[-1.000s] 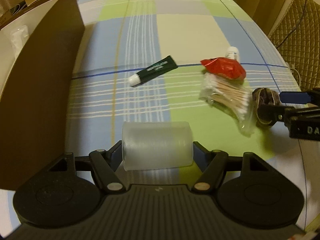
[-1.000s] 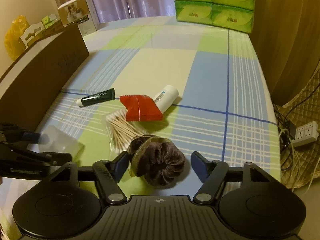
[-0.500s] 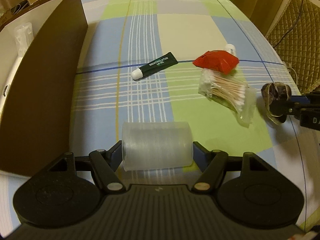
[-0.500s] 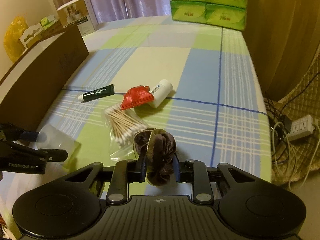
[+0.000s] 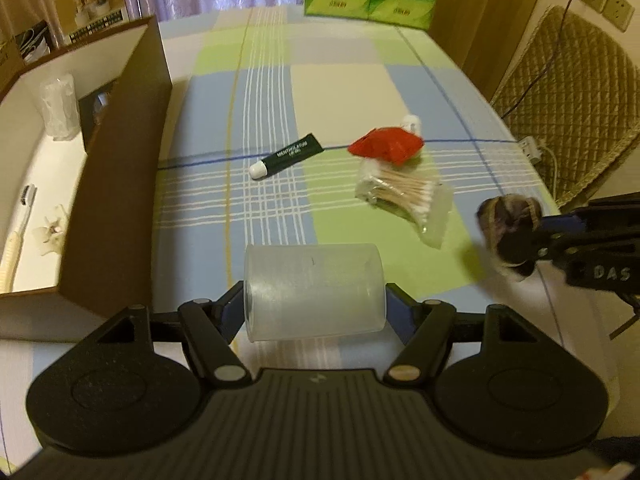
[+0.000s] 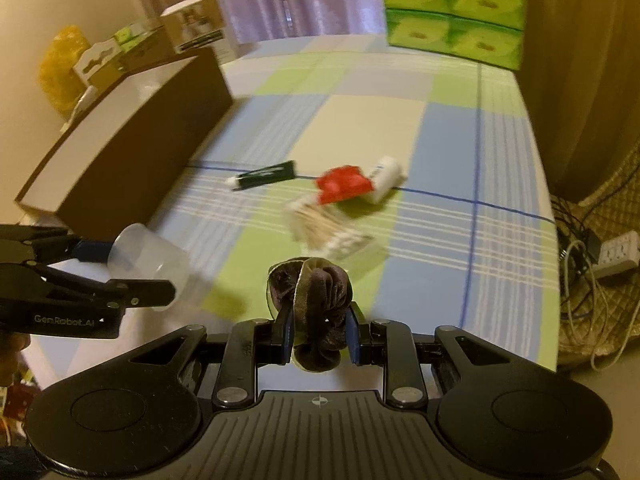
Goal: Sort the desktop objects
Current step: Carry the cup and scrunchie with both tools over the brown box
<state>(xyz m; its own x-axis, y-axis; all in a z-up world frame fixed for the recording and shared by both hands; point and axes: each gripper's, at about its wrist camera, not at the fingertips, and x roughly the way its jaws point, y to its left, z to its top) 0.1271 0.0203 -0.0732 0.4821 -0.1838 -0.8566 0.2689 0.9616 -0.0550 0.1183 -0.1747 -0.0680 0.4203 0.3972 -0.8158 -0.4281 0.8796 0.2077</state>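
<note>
White bottle mostly hidden behind red packet, cotton swabs — motion-blurred

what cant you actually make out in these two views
- White bottle: left wrist view, mostly hidden behind the red packet; its label is blurred in the right wrist view.
- Brown box: right wrist view shows no contents; its near wall hides them.
- Green tube: print too small to read fully.
- Cotton swabs: right wrist view, motion-blurred.
- Right tongs: left wrist view, cut off by the right edge.
</note>
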